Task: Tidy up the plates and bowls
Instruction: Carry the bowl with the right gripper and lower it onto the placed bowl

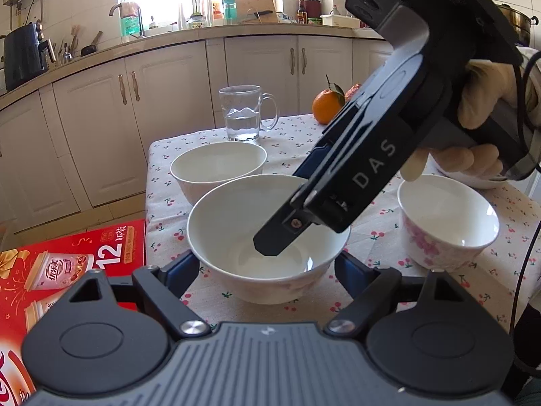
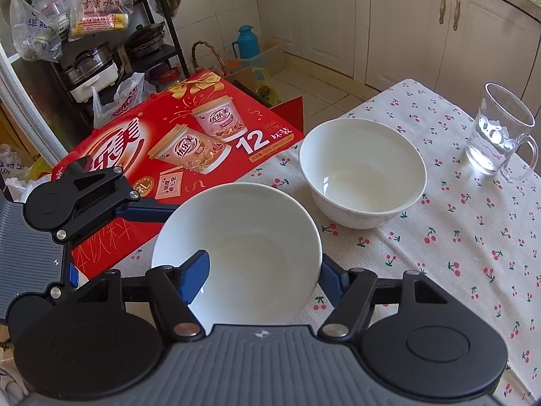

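Since the bowl [image 2: 236, 250] is glazed, slippery and breakable, we find the right gripper [image 2: 262, 270] pinching its rim, and the left gripper [image 1: 267, 267] pressed against its sides.

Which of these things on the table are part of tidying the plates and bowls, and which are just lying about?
Part of the job:
near white bowl
far white bowl
flowered bowl
white dish, mostly hidden, probably a plate

Just lying about:
glass mug with water
orange
red box of drink cups
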Tool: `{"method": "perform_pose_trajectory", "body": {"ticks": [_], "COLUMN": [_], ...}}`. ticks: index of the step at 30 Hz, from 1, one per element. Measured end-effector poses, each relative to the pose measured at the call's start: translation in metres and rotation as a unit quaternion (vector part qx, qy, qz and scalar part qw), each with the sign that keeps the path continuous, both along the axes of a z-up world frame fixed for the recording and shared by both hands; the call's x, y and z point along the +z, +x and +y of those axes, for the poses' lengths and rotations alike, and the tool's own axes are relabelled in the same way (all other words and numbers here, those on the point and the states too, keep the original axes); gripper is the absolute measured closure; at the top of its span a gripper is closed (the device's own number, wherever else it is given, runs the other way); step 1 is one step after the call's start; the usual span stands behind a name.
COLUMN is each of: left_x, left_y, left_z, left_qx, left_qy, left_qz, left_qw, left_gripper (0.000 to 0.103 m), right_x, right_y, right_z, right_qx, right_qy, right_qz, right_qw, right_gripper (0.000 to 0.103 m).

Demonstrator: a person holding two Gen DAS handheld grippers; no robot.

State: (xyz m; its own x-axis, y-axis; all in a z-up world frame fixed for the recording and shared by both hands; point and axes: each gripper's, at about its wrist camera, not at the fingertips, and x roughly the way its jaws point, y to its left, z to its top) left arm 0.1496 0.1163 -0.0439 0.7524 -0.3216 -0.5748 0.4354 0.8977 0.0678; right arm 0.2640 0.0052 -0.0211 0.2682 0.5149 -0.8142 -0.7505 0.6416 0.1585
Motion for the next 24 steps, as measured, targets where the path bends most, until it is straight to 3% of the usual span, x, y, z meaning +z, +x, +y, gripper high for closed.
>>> {"method": "perform_pose_trajectory", "body": {"ticks": [24], "left_x": [0.037], "left_y": [-0.049], "left_z": [-0.057], "left_qx": [-0.060], "left_qy": [-0.011], "left_qz": [-0.015], "left_qw": [0.9980], "left_gripper": [0.016], "right_x": [0.045], "right_y": [-0.069], "right_z": [-0.078], "right_qx": [-0.034], "right_qy": [0.019], "right_qz": [-0.033], "right_qw": [0.999], "right_gripper": [0.029]}}
